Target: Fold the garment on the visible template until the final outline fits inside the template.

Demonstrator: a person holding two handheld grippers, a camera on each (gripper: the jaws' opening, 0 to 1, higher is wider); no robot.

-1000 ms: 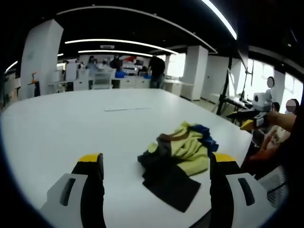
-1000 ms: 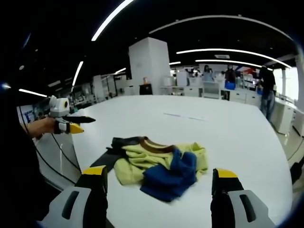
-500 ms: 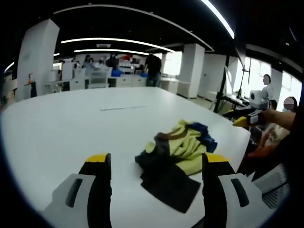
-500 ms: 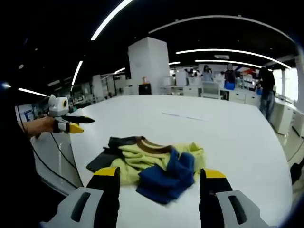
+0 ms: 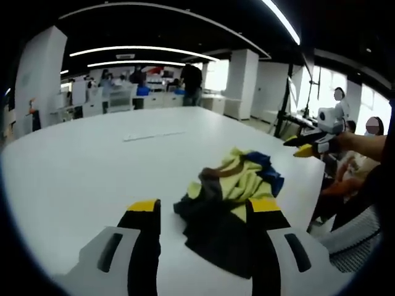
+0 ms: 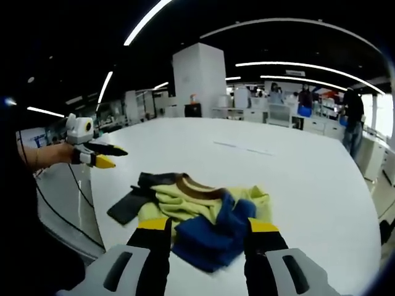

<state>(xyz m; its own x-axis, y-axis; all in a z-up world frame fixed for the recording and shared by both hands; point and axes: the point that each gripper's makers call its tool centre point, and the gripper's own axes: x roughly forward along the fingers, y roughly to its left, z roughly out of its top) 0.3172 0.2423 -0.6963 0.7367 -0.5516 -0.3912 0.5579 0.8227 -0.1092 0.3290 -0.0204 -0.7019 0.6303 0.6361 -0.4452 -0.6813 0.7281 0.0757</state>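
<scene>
Cloth: a soft knit garment in yellow-green, blue, dark grey and brown lay crumpled in a heap on the white table, near the table edge on the person's side.
Colours: in the right gripper view the blue part lay nearest the camera, the yellow-green body behind it, a brown neckband on top, and a dark grey sleeve or panel trailing toward the left edge.
Left view: the dark grey part lay nearest, spread flat between the jaws.
Template: no outline could be made out on the table under or beside the heap; a thin pale strip lay well apart, farther up the table.
Left gripper: the left gripper had its jaws partly apart, gripping nothing, held above the dark grey end.
Right gripper: the right gripper had its jaws partly apart too, empty, poised over the blue end.
Handling: likely light and limp; it would sag and bunch when lifted, and layers would probably drag along together.
Hold: probably best pinched at a single free edge, such as the flat dark grey end and a blue corner, taking one layer only.
Progress: judged at the start, since the garment was bunched and would need spreading before any fold.
Risk: the heap sat close to the table edge, so a pull that way could slide it off.
Background: people stood at desks far off.
</scene>
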